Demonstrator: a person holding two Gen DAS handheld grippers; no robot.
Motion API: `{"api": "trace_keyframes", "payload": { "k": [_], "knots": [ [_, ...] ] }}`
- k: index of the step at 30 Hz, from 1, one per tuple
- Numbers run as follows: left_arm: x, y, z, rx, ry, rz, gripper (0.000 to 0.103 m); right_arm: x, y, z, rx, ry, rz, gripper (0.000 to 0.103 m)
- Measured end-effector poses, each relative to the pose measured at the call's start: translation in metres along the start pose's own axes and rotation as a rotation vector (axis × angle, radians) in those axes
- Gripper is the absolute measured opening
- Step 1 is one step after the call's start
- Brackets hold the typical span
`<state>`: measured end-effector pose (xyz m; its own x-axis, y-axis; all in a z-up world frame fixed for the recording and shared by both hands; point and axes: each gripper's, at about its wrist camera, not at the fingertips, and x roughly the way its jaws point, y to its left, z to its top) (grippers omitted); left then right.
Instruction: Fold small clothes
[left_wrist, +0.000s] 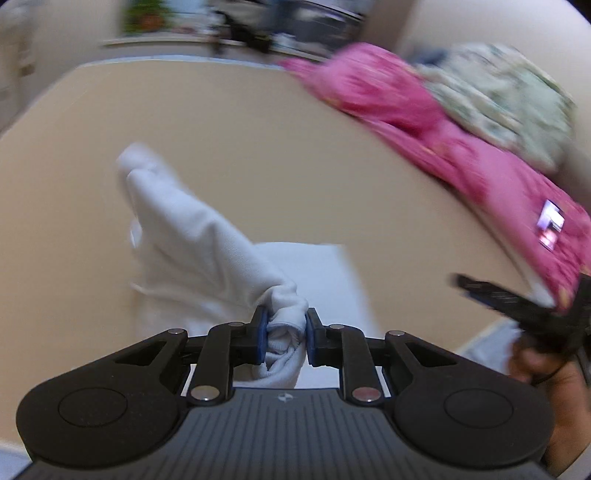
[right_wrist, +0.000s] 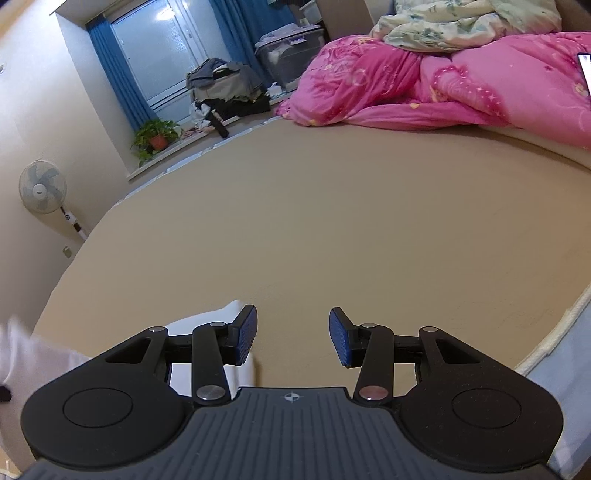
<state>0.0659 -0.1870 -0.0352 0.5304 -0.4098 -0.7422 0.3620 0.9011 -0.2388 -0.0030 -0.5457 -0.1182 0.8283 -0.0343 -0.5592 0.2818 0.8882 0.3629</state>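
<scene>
My left gripper (left_wrist: 286, 332) is shut on a bunched edge of a white garment (left_wrist: 192, 236), which stretches up and to the left above the tan bed sheet (left_wrist: 258, 147). A flat white folded piece (left_wrist: 314, 269) lies on the sheet under it. My right gripper (right_wrist: 293, 334) is open and empty just above the sheet (right_wrist: 332, 221). A corner of the white cloth (right_wrist: 218, 314) shows behind its left finger, and more white cloth (right_wrist: 22, 350) at the left edge. The right gripper also shows in the left wrist view (left_wrist: 517, 299), held in a hand.
A pink quilt (right_wrist: 443, 85) and a pale floral blanket (right_wrist: 461, 18) are heaped at the far right of the bed. A phone (left_wrist: 550, 223) lies on the quilt. A fan (right_wrist: 42, 186), a potted plant (right_wrist: 157, 136) and a clothes pile (right_wrist: 225, 85) stand beyond the bed's far edge.
</scene>
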Motion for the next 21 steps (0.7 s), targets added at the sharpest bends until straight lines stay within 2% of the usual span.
{"api": "trace_keyframes", "payload": {
  "k": [2, 3, 5, 6, 8, 10, 15, 16, 18, 19, 20, 21],
  "knots": [
    [0.034, -0.048, 0.002, 0.015, 0.033, -0.050, 0.025, 0.001, -0.006, 0.000, 0.013, 0.006, 0.000, 0.046],
    [0.053, -0.068, 0.002, 0.021, 0.058, -0.088, 0.030, 0.001, -0.010, 0.000, 0.017, 0.010, 0.000, 0.046],
    [0.088, -0.090, 0.002, 0.017, 0.147, -0.180, 0.034, 0.002, -0.015, 0.001, 0.022, 0.016, 0.000, 0.046],
    [0.097, -0.093, 0.003, 0.005, 0.165, -0.199, 0.034, 0.003, -0.018, 0.001, 0.027, 0.021, 0.005, 0.046],
    [0.098, -0.080, 0.003, -0.003, 0.126, -0.195, 0.034, 0.006, -0.023, 0.001, 0.044, 0.041, 0.030, 0.046],
    [0.087, -0.050, 0.000, -0.010, 0.099, -0.169, 0.034, 0.011, -0.025, -0.002, 0.058, 0.089, 0.079, 0.046],
    [0.066, 0.018, -0.038, 0.038, 0.115, -0.023, 0.029, 0.038, -0.016, -0.024, 0.084, 0.329, 0.278, 0.047],
    [0.069, 0.028, -0.050, 0.024, 0.137, -0.033, 0.029, 0.043, -0.009, -0.030, 0.053, 0.373, 0.278, 0.046],
    [0.084, 0.041, -0.078, 0.007, 0.205, -0.080, 0.029, 0.051, 0.002, -0.041, -0.031, 0.434, 0.223, 0.046],
    [0.096, 0.041, -0.096, 0.037, 0.244, -0.050, 0.025, 0.055, 0.006, -0.046, -0.062, 0.464, 0.197, 0.040],
    [0.105, 0.039, -0.110, 0.085, 0.268, -0.017, 0.010, 0.057, 0.008, -0.050, -0.079, 0.484, 0.184, 0.017],
    [0.106, 0.034, -0.120, 0.146, 0.257, -0.002, 0.010, 0.058, 0.007, -0.053, -0.076, 0.493, 0.175, 0.017]
  ]
}}
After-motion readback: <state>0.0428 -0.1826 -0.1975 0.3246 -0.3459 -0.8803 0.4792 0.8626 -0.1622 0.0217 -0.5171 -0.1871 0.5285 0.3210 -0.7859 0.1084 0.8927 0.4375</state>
